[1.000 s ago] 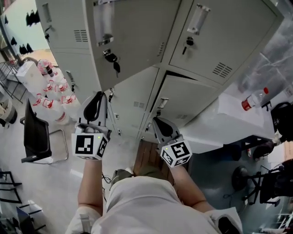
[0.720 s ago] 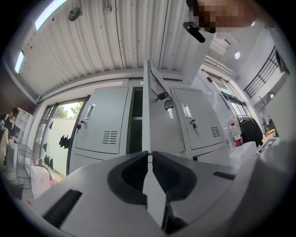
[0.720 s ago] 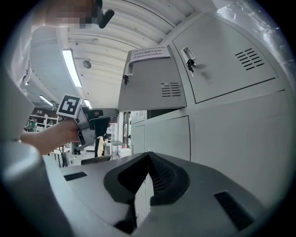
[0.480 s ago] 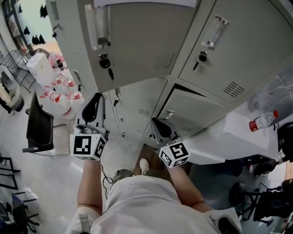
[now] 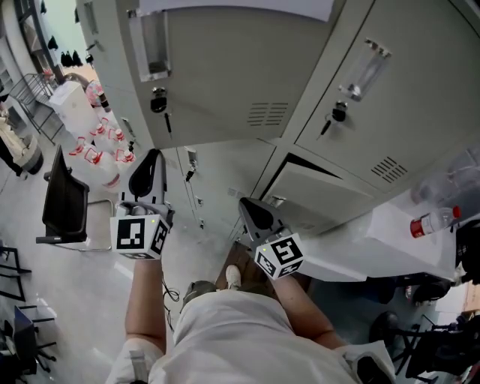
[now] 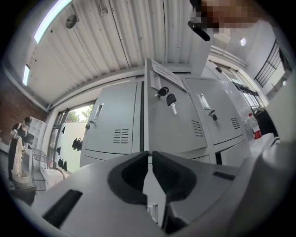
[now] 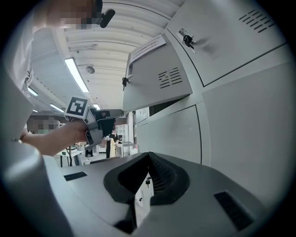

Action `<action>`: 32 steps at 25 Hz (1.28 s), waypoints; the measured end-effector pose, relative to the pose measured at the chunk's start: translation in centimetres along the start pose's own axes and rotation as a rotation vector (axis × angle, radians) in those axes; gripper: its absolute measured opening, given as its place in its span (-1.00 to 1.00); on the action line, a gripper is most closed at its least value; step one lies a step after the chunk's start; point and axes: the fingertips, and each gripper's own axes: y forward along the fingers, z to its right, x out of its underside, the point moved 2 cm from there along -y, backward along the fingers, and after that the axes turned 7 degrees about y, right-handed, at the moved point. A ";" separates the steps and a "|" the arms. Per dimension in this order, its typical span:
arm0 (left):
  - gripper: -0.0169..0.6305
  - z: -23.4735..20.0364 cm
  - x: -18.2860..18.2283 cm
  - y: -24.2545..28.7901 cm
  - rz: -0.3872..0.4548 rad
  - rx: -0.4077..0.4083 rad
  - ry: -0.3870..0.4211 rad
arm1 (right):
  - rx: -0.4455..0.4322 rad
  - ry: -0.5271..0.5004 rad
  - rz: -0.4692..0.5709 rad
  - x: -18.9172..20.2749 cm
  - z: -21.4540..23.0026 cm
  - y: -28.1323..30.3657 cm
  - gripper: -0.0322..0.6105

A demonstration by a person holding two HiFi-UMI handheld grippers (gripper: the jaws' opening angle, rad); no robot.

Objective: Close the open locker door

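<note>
Ahead, upright locker door angled outward

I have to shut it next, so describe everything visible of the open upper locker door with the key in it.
The locker door is a pale grey panel, metal by its look, swung out from the lockers. Near its free edge it carries a clear label holder and a lock with a key hanging. It has vent louvres and a white paper sheet on top. Nothing is seen touching it.

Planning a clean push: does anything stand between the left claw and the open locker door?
Nothing visible does. Open air separates the left claw from the open locker door; only the door's own key hangs on it.
</note>
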 end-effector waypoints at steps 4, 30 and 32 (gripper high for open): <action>-0.85 -0.5 0.0 0.8 -0.010 -0.021 0.010 | -0.030 0.009 -0.008 0.2 0.3 0.8 -0.86; -0.87 -2.1 1.5 7.8 -0.052 -0.090 0.081 | -0.195 -0.036 -0.029 -0.6 1.0 5.5 -0.86; -0.87 -2.1 1.7 8.3 -0.055 -0.087 0.088 | -0.205 -0.041 -0.034 -0.5 0.9 6.0 -0.86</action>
